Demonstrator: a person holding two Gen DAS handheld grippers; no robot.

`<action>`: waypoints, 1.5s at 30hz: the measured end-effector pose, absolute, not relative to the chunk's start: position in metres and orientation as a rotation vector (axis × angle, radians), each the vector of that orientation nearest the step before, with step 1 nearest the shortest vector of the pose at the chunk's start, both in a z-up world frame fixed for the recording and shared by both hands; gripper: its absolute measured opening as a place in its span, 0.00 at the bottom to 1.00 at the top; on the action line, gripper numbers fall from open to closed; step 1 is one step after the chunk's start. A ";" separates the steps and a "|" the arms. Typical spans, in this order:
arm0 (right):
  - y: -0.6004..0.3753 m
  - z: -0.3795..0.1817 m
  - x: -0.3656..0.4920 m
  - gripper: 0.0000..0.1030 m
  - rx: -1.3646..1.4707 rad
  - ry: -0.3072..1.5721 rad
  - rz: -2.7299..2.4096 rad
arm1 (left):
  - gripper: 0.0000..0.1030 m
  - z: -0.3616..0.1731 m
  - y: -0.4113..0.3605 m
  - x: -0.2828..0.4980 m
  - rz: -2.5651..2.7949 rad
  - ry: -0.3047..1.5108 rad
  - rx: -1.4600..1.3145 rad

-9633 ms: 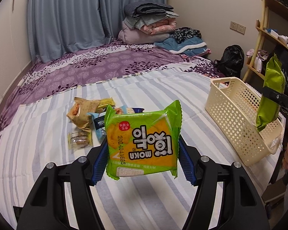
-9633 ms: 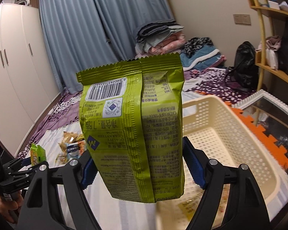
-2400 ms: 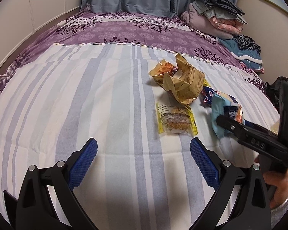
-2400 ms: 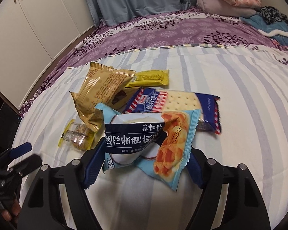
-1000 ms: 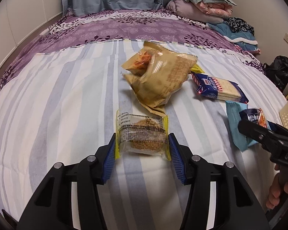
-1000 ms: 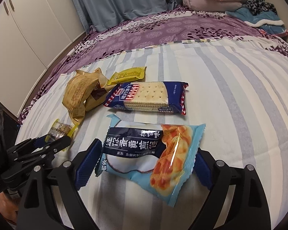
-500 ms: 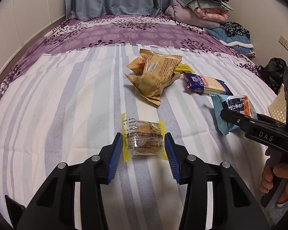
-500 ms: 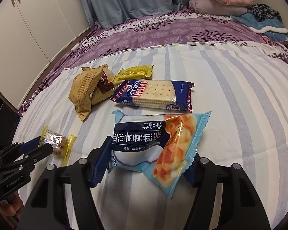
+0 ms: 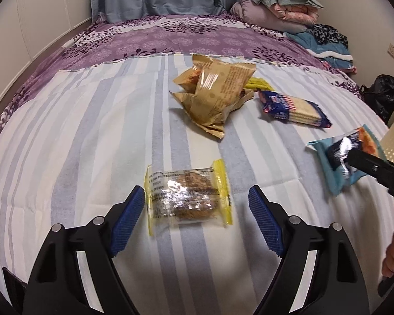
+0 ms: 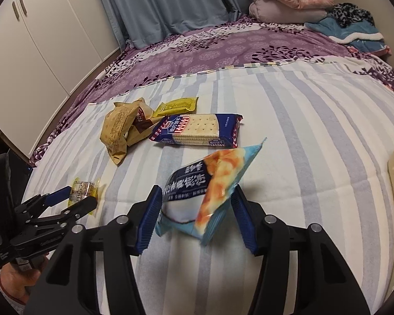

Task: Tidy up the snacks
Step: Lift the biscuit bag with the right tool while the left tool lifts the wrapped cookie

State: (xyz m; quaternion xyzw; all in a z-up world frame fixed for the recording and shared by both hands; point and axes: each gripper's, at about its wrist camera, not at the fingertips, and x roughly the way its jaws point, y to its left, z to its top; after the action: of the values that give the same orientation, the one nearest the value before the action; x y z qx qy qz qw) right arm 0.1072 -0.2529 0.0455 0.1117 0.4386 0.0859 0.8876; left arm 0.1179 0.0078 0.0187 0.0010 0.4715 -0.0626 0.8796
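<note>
Striped bed (image 9: pixel 97 131) carried a clear yellow-edged cake packet (image 9: pixel 187 197), tan snack bags (image 9: pixel 215 97), a yellow packet (image 10: pixel 177 106), and a blue cracker pack (image 10: pixel 197 130).

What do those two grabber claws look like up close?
Each claw, left claw and right claw, has two black plastic arms with cut-out holes, silver round bolts at the joints, and ribbed blue rubber pads inside the tips. A white cuff shows by one handle.
</note>
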 end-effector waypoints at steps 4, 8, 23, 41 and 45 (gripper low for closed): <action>-0.259 0.043 0.108 0.64 0.261 0.909 0.173 | 0.67 0.010 0.014 0.124 -0.117 0.998 -0.003; -0.262 0.043 0.108 0.83 0.277 0.889 0.171 | 0.54 0.013 0.019 0.122 -0.123 0.990 -0.009; -0.245 0.017 0.142 0.93 0.133 0.937 0.144 | 0.54 0.046 0.017 0.108 -0.175 0.938 -0.036; -0.271 0.058 0.090 0.71 0.209 0.843 0.127 | 0.63 0.051 0.016 0.092 -0.178 0.938 -0.042; -0.277 0.072 0.074 0.71 0.219 0.815 0.128 | 0.78 0.038 0.015 0.093 -0.158 0.951 -0.032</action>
State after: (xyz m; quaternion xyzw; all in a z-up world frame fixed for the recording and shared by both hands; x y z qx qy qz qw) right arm 0.0737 -0.2772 0.0722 0.1061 0.3953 0.0620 0.9103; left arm 0.0933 0.0152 0.0384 -0.0155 0.4574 -0.0762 0.8858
